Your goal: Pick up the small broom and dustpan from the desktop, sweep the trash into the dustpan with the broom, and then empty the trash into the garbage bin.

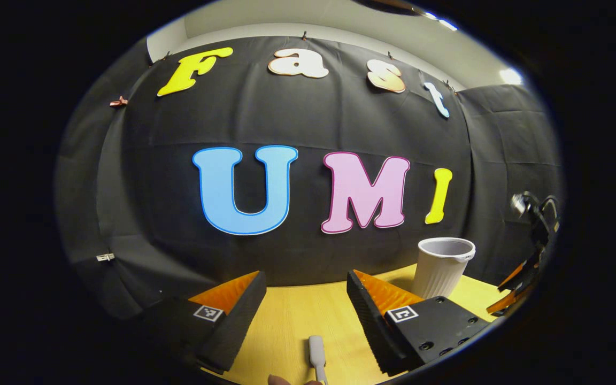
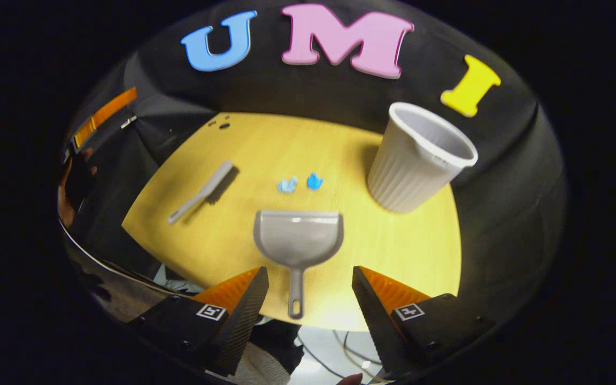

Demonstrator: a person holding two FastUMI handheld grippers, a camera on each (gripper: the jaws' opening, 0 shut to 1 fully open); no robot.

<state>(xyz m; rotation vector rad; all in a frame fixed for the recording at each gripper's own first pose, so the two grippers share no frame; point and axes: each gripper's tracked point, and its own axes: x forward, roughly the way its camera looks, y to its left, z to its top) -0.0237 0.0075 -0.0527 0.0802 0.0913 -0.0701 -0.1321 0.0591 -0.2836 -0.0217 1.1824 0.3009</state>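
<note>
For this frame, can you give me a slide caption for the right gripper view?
Open right gripper above dustpan; broom, blue scraps, bin on table.

a round yellow wood-grain surface (image 2: pixel 404 251) stands before a black cloth wall (image 1: pixel 308 117), with a pale ceiling (image 1: pixel 340 21) and a bright light (image 1: pixel 510 76) above. thin cables (image 2: pixel 335 347) lie on the light floor (image 2: pixel 313 369) below the surface's near edge.

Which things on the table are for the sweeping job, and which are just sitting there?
For the job:
broom, lying flat
dustpan, handle toward the right gripper
two blue scraps of trash
white ribbed bin, upright and open
left gripper, open above the broom's handle

Just there:
table
cables below the table edge
</note>
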